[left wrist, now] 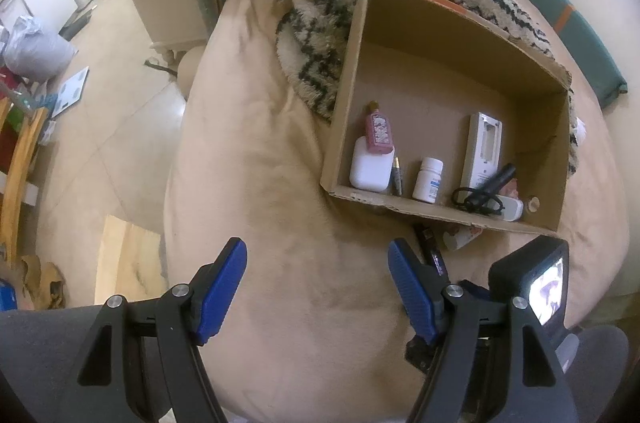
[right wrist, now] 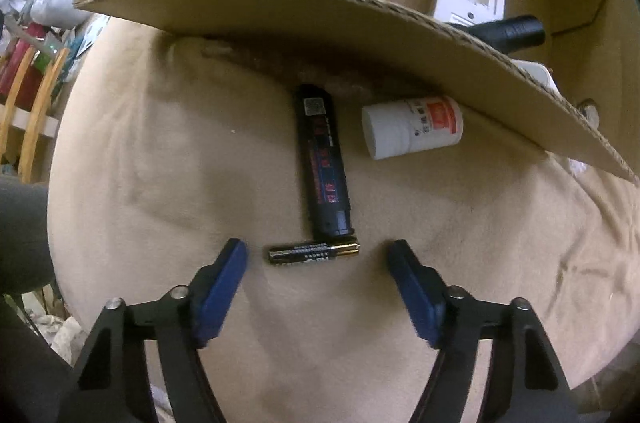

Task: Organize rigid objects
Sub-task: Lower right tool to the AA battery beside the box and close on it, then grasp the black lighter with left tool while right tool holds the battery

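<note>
We are straddling the battery (right wrist: 314, 251) with the open right hand-held gripper (right wrist: 316, 263) to box it; left hand-held gripper (left wrist: 318, 277) is idling open

a beige bed (right wrist: 160, 151) carries an open cardboard box (left wrist: 400, 23), a patterned fuzzy blanket (left wrist: 312, 63) beside it, and, in front of the box, a black lighter (right wrist: 324, 163), a small battery (right wrist: 314, 252) touching its end, and a white pill bottle (right wrist: 412, 127) on its side.

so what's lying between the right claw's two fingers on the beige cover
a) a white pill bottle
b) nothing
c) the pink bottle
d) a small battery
d: a small black-and-gold battery lies crosswise on the beige cover between the open fingers of the right claw, not yet gripped.
</note>
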A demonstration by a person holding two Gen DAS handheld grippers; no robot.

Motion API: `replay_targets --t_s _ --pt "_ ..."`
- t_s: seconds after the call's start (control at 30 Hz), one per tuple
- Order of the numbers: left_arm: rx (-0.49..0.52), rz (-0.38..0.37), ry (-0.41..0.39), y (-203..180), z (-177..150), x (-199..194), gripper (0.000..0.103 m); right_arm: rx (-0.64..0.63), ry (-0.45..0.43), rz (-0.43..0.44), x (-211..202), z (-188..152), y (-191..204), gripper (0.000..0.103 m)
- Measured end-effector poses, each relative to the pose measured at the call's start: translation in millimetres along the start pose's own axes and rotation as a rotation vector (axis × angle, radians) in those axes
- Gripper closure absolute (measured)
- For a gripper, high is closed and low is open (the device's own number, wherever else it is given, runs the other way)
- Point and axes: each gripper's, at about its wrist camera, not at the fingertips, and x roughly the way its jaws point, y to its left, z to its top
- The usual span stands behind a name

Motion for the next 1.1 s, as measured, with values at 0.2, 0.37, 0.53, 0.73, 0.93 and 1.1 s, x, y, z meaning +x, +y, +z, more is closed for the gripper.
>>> replay_targets --t_s 0.2,0.37,0.53,0.73,0.93,1.1 --pt "0.008 0.009 0.002 -2.5 -0.7 2.7 0.032 0.007 0.007 0.038 -7.7 -10.8 -5.1 0.058" --pt "0.011 0.018 0.006 -3.2 -1.5 5.3 0.032 0.007 -0.002 0.055 -22.4 -21.0 -13.2 0.058" --pt "0.008 0.035 0.011 -1.9 -2.0 9.6 0.032 0.024 -0.089 0.097 -52.0 -26.6 -20.6 0.058" --pt "0.012 0.057 0.018 -1.9 -4.0 15.7 0.032 0.027 -0.271 0.134 -99.5 -20.8 -37.6 0.058" --pt "0.027 0.081 0.021 -4.9 -6.2 23.9 0.032 0.053 -0.427 0.132 -126.6 -9.5 -65.4 0.058" --pt "0.049 0.089 0.035 -9.0 -8.7 32.3 0.032 0.147 -0.412 0.154 -115.6 -15.2 -89.1 0.058"
